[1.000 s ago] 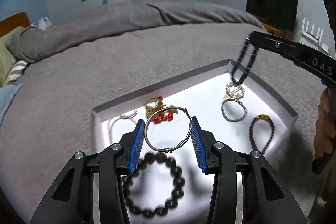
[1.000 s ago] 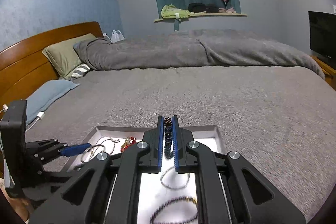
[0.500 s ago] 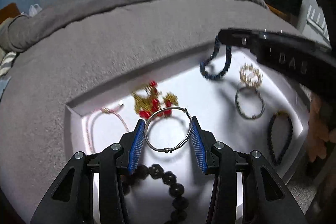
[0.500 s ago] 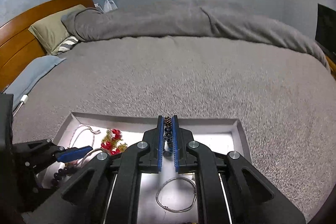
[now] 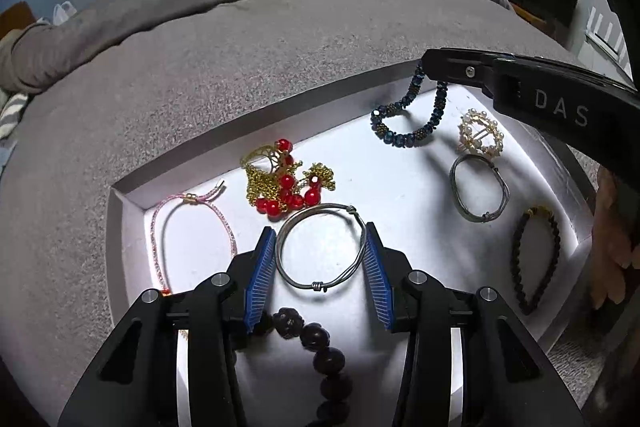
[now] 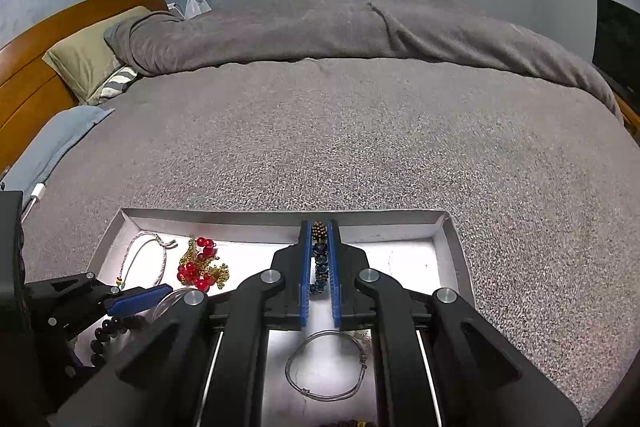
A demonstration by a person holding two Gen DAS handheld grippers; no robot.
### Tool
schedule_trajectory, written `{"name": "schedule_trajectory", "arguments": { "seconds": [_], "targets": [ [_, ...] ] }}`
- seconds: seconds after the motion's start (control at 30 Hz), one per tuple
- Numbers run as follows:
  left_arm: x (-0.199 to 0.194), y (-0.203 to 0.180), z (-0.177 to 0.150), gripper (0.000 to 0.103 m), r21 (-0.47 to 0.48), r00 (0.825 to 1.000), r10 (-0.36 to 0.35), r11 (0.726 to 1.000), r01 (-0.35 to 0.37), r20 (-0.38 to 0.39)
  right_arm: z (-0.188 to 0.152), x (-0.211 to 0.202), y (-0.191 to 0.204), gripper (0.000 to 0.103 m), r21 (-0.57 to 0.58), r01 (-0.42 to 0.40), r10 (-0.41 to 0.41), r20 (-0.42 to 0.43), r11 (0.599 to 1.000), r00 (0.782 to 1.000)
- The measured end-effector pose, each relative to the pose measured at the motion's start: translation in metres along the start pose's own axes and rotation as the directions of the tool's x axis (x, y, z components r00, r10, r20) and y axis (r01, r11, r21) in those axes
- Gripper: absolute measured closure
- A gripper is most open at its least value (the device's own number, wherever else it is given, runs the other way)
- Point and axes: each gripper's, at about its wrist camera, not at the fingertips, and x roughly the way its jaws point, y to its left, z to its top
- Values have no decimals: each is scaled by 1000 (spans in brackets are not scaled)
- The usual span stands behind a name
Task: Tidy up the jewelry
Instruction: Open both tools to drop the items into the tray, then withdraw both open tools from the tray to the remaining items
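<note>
Nearest the lens in the left wrist view, the left gripper point(image 5: 320, 259) stands half open with both blue pads against the rim of a wire bangle point(image 5: 320, 247), held flat and just above the tray point(image 5: 124, 227) floor. A dark bead bracelet point(image 5: 316, 343) lies at lower centre beneath it. Farther up, toward the upper right, the right gripper point(image 5: 434, 73) is clamped tight on a blue beaded bracelet point(image 5: 412, 119). That bracelet's loop hangs down and left from the jaws, its lower end resting on the tray near the far wall. Release likely follows.
</note>
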Motion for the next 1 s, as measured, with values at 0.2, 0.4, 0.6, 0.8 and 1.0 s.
{"name": "schedule_trajectory", "arguments": {
  "seconds": [0.2, 0.4, 0.6, 0.8, 1.0],
  "targets": [
    [-4, 1, -1, 53, -6, 1000, -1, 1000, 1, 11, 0, -7, -6, 77, 26, -10, 10, 28, 1000, 1000],
    [-9, -1, -2, 50, 1, 999, 18, 1000, -18, 34, -3, -23, -17, 68, 73, -25, 19, 86, 997, 996],
    [-17, -3, -3, 38, -11, 997, 36, 999, -36, 65, -3, -38, -29, 41, 108, -6, -8, 131, 994, 991],
    [-26, -4, -3, 22, -22, 993, 65, 998, -63, 97, -4, -48, -35, 24, 141, -5, -13, 124, 990, 992],
    [-43, -10, -12, 15, -35, 986, 111, 994, -107, 127, -9, -73, -38, 5, 171, 25, -52, 157, 985, 986]
  ]
}}
